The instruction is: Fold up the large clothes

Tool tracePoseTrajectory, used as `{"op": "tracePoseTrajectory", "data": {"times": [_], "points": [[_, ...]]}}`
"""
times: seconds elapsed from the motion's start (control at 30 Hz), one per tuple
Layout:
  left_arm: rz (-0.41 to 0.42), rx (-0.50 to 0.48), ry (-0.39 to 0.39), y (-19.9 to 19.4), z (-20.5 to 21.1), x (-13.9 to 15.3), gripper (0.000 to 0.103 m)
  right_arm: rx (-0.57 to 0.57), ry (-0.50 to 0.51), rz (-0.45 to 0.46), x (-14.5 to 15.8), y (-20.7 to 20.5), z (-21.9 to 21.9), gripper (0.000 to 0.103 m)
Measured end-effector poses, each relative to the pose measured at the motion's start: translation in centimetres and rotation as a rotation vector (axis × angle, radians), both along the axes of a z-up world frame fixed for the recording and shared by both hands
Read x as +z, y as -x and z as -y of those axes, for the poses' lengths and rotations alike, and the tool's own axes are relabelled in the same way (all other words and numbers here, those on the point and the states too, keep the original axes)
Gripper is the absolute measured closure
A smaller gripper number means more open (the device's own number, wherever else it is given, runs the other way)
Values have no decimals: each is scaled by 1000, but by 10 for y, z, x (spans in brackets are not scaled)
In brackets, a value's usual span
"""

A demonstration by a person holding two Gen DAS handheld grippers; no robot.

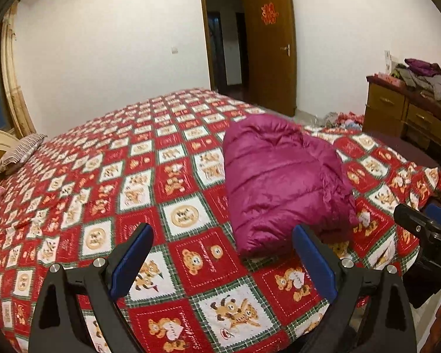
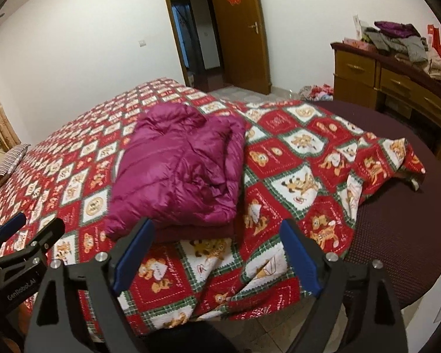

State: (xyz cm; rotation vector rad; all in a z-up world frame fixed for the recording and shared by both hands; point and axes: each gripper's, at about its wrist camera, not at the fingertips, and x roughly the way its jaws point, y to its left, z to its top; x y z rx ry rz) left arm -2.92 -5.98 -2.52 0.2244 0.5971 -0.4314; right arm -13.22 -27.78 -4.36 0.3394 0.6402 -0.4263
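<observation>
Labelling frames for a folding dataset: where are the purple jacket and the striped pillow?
purple jacket (image 2: 182, 164): right wrist view, middle of its quilted top.
striped pillow (image 1: 19, 153): left wrist view, middle of its upper face.

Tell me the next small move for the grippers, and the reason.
Probably draw both back: the puffy magenta quilted jacket already lies folded on the red bear-print bedspread, and the left gripper and right gripper are open with nothing between their blue pads.
</observation>
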Motion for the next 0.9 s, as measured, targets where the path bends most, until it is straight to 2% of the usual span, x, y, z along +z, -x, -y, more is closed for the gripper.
{"op": "tracePoseTrajectory", "data": {"times": [0.23, 0.47, 0.9], "points": [[78, 22, 46, 11, -13, 25, 7, 5, 38, 66, 26, 9, -12, 10], [150, 35, 77, 19, -22, 45, 7, 8, 103, 147, 53, 18, -25, 4], [198, 24, 125, 33, -29, 69, 7, 5, 183, 254, 87, 30, -37, 0]]}}
